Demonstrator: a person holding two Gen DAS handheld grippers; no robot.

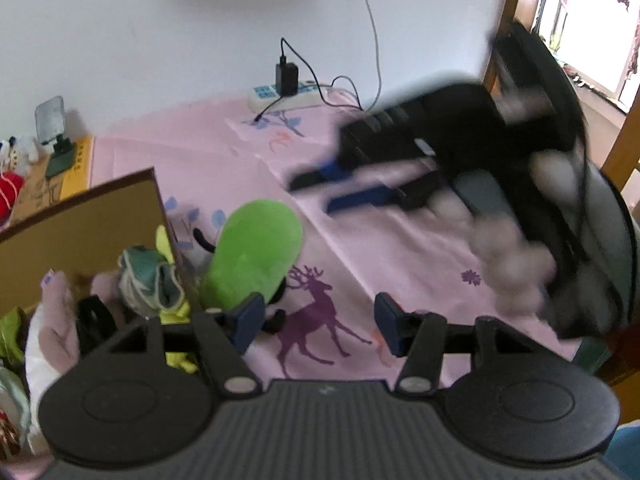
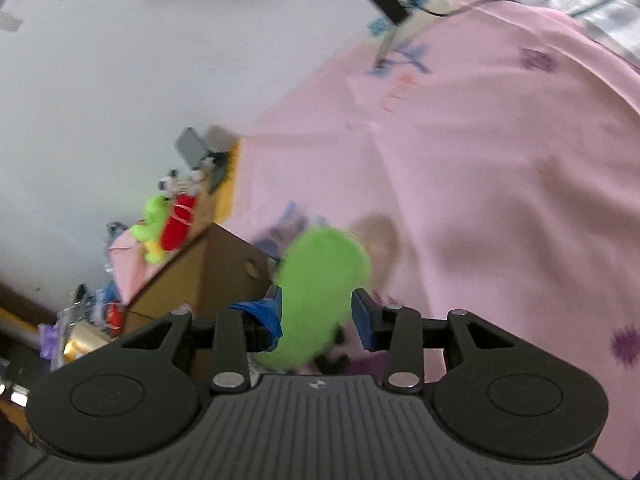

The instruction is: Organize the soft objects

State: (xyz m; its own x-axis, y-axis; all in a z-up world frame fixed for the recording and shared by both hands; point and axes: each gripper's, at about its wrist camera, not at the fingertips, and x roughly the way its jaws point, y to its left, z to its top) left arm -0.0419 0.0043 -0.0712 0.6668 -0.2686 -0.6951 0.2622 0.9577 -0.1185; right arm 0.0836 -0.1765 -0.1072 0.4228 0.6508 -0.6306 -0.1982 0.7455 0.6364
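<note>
the box (image 1: 80, 216) already holds several soft toys. the green plush (image 1: 252, 252) lies on the pink sheet (image 1: 400, 240) just beside the box, not yet in. the left gripper (image 1: 320, 320), jaws spread and empty, is near it. the right gripper (image 2: 316, 316), jaws spread, straddles the plush without pinching. judging by this, one toy remains.

Pink bedsheet (image 1: 400, 248) printed with a purple deer (image 1: 316, 312) and small flowers. Lying on it: green plush toy (image 1: 256, 248) beside a cardboard box (image 1: 80, 224), white power strip (image 1: 288, 94) near the wall with black charger (image 1: 286, 74) plugged in.
</note>
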